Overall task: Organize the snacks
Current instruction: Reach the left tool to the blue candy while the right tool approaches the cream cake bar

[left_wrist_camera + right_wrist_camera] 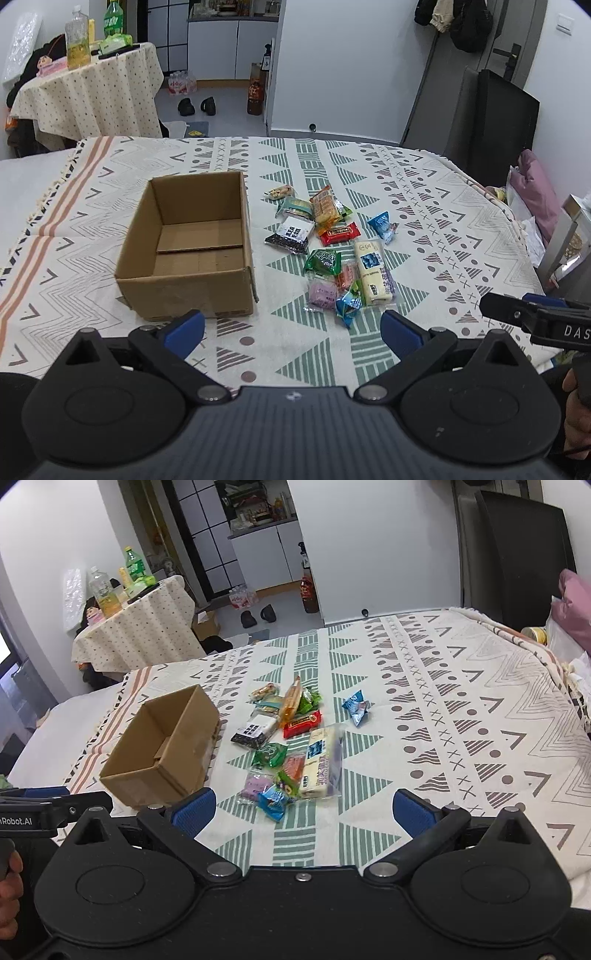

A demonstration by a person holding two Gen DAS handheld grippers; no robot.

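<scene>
While both hand-held grippers gape empty, snacks (328, 254) and box (188, 243) rest on patterned cloth (424, 206).

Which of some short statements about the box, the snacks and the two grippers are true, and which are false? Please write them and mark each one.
1. The cardboard box has snacks inside. False: it is empty.
2. The left gripper is open and holds nothing. True.
3. The red packet lies in the pile beside the box. True.
4. The right gripper is shut on a blue packet. False: it is open, and the packet lies on the cloth.
5. The box stands left of the snacks. True.
</scene>
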